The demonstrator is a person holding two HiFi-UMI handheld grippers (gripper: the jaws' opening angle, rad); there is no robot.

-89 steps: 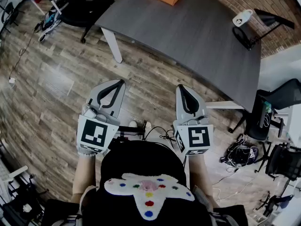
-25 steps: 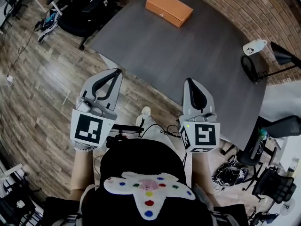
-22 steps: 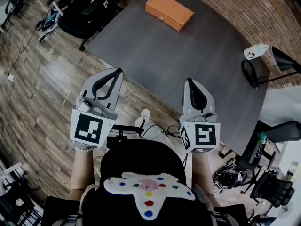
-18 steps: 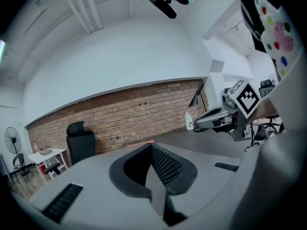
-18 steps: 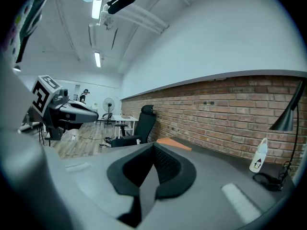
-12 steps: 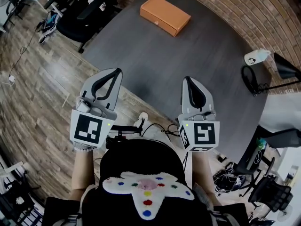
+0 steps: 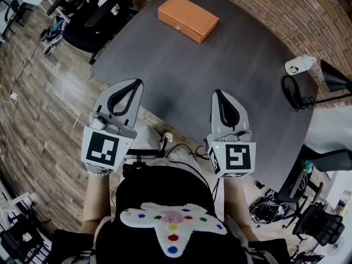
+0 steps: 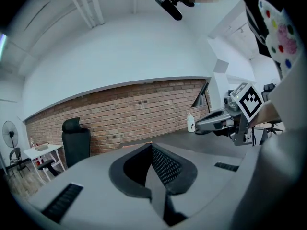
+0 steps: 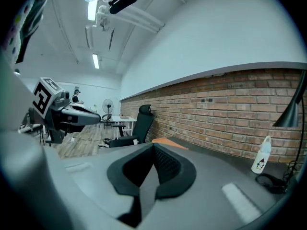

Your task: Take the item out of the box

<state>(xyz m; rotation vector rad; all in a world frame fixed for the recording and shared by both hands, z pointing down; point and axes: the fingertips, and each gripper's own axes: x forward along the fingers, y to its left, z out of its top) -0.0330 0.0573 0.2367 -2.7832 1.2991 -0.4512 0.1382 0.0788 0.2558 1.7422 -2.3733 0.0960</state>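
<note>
An orange box (image 7: pixel 187 17) lies closed near the far side of the dark grey table (image 7: pixel 220 65); a sliver of it shows in the right gripper view (image 9: pixel 169 142). My left gripper (image 7: pixel 139 82) hangs shut and empty at the table's near left edge. My right gripper (image 7: pixel 216 93) is also shut and empty, over the near part of the tabletop. Both are well short of the box. What is inside the box is hidden.
A white bottle (image 7: pixel 298 65) and a black desk lamp (image 7: pixel 330 76) stand at the table's right end. A black office chair (image 7: pixel 91 15) stands at the left of the table. A brick wall (image 7: pixel 286 10) runs behind it. Cables and bags lie on the wooden floor (image 7: pixel 44 109).
The table and orange box have come closer in the head view as I walked toward them. Both grippers now reach the table's near edge, still shut.
</note>
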